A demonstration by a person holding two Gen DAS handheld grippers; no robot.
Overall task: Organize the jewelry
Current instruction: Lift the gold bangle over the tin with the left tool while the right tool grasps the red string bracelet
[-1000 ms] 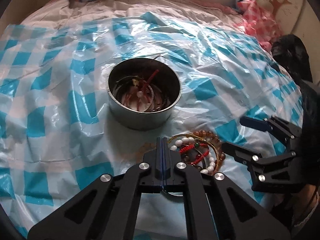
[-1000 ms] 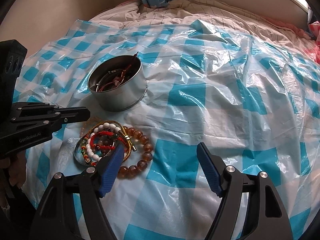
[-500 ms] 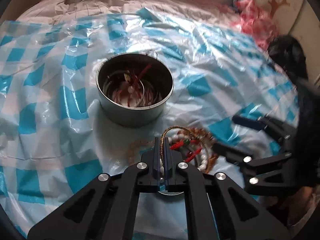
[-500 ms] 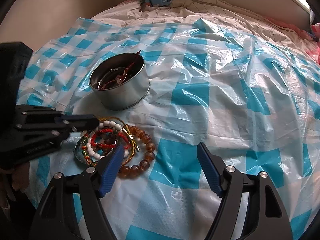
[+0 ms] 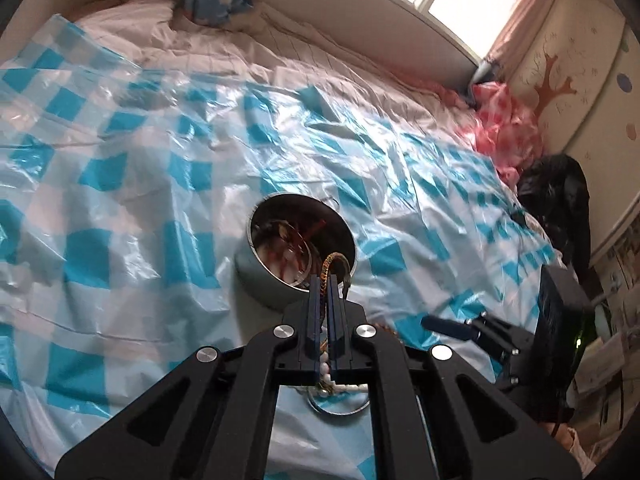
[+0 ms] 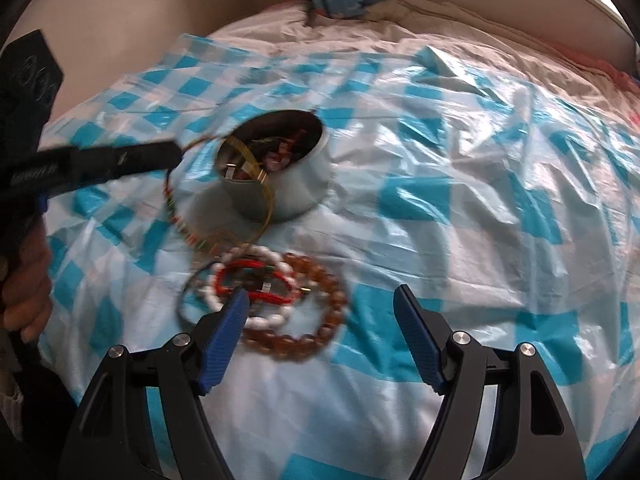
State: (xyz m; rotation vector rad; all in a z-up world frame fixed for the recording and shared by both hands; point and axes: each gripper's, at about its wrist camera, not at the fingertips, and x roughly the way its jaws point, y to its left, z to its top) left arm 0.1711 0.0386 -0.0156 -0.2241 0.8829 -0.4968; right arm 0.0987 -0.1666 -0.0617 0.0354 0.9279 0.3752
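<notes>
Gold bracelet (image 6: 256, 184): thin braided loop with a multicoloured stretch, pinched at its upper edge between the closed fingers of the left gripper (image 5: 325, 280); it hangs free of the sheet, its far side overlapping the near rim of the metal tin (image 6: 296, 184) in the right wrist view; whether it touches the tin cannot be told (motion blur).

Step in hand, as judged: carry of one bracelet from the pile to the tin; tin sits at roughly 12 o'clock from the pile, close by. The next move calls for bringing the loop fully over the tin's mouth, then parting the fingers so it drops inside; risk is the loop catching on the rim or draping half out.

Count: tin, one, already holding several pieces (red cord, rings; exact number not readable). Pile (image 6: 272, 300) left on the sheet: one white bead bracelet (image 6: 264, 320), one amber bead bracelet (image 6: 320, 320), at least one red cord bracelet (image 6: 276, 298), one dark thin hoop (image 6: 186, 300) at the pile's 9 o'clock; others tangled, uncounted. Held: one.

Right gripper (image 6: 320, 336): jaws wide apart, empty, poised at 6 o'clock of the pile, its left finger overlapping the white beads in view; contact uncertain.

Surround: blue-and-white checked plastic sheet (image 6: 460, 200) over a bed; a hand (image 6: 28, 280) at 9 o'clock holding the left tool.
</notes>
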